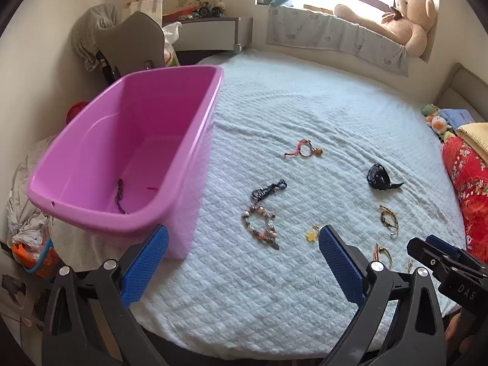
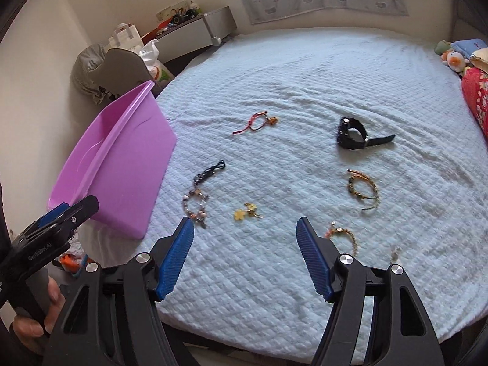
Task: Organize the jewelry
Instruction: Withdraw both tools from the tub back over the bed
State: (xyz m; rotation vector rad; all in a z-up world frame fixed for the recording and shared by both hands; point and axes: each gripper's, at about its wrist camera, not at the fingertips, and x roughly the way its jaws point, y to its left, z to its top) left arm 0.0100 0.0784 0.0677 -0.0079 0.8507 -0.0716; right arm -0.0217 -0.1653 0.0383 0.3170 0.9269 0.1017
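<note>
Two tongs, left tongs [image 1: 242,259] and right tongs [image 2: 245,254], hang wide and empty over the near edge of the bed [image 2: 274,289]. A pink tub [image 1: 131,140] sits at the bed's left edge, cords in its bottom. Bracelets [image 2: 363,189] and a watch [image 2: 353,134] lie scattered mid-bed, well apart, with bare blanket beyond toward the far window.

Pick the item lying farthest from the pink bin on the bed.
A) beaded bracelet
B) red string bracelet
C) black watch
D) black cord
C: the black watch lies across the bed from the bin, while the beaded bracelet, black cord and red string bracelet sit nearer it.
</note>
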